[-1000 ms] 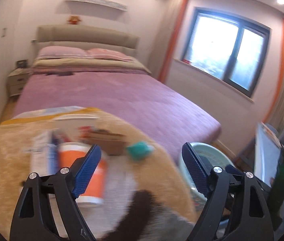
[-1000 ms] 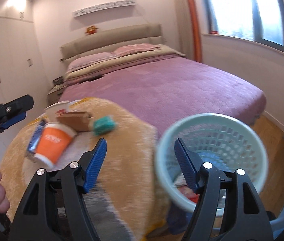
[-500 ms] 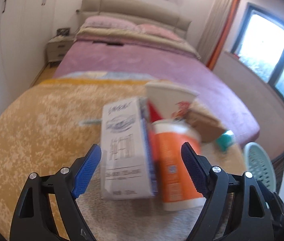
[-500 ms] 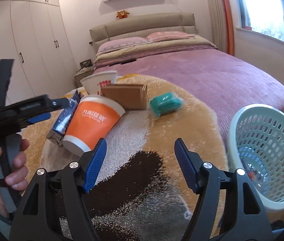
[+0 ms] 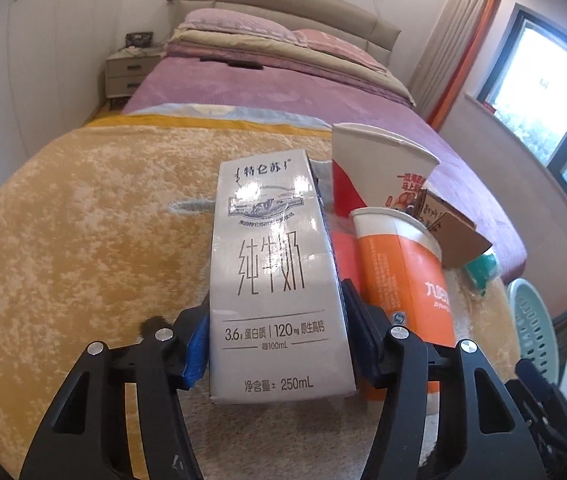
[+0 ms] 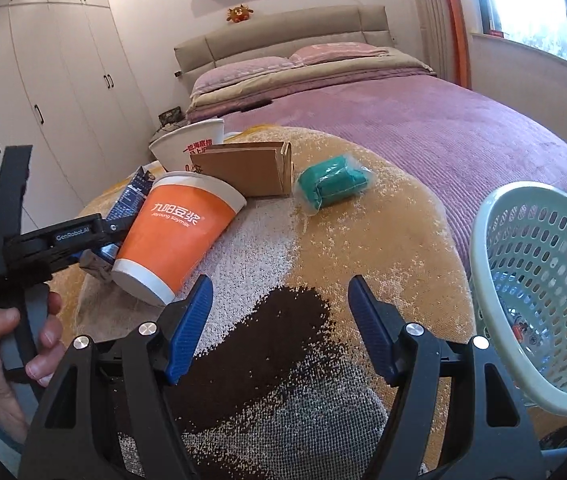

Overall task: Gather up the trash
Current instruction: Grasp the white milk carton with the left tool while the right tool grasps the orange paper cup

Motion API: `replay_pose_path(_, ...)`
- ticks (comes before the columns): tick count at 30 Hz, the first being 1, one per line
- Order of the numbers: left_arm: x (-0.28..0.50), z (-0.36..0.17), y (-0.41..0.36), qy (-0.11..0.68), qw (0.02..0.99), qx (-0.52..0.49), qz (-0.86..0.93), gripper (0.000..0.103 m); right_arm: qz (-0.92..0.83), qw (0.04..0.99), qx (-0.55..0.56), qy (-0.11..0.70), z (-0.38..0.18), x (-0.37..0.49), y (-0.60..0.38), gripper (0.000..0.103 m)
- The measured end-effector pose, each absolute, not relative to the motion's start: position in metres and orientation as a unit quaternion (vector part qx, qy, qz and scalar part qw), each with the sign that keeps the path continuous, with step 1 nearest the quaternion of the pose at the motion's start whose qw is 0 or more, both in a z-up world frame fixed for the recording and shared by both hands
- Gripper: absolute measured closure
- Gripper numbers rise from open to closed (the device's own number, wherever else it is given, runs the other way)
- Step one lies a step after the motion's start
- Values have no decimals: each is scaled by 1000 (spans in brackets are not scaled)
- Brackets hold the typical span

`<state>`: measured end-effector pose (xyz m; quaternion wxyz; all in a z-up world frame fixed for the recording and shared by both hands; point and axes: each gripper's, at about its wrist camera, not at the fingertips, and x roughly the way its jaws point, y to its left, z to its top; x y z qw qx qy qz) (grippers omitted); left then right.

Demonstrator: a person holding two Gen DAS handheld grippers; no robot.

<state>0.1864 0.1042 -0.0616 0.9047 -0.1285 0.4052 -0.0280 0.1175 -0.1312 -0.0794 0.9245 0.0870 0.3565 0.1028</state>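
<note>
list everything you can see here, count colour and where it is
milk carton: 1, white and grey, lying on the blanket between the left gripper's closing jaws
orange cup: 1, orange and white, on its side beside the carton
white cup: 1, white with red print, behind the orange cup
cardboard box: 1, brown, behind the orange cup
green packet: 1, teal, beside the box
basket: 1, pale green, off the bed's edge
blanket: 1, yellow, brown patch, on purple bed
left gripper: 1, black, blue pads
right gripper: 1, open, over the blanket
hand: 1, holding the left gripper's handle
</note>
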Motion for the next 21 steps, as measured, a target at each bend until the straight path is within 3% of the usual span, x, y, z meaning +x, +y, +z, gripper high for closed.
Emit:
replay_pose_path(4,170,-55,114,392,912,-121,-12,48,133,920,86,358,-69,122,-113,37)
replay_pose_path(10,146,-59,143,372,921,-115,27,48,162,906,98,378,-58,146,-73,24)
replay_pose_path(21,129,-59,143,335,936,-99,30,48,144,876,132,442,-87,189,-38,24)
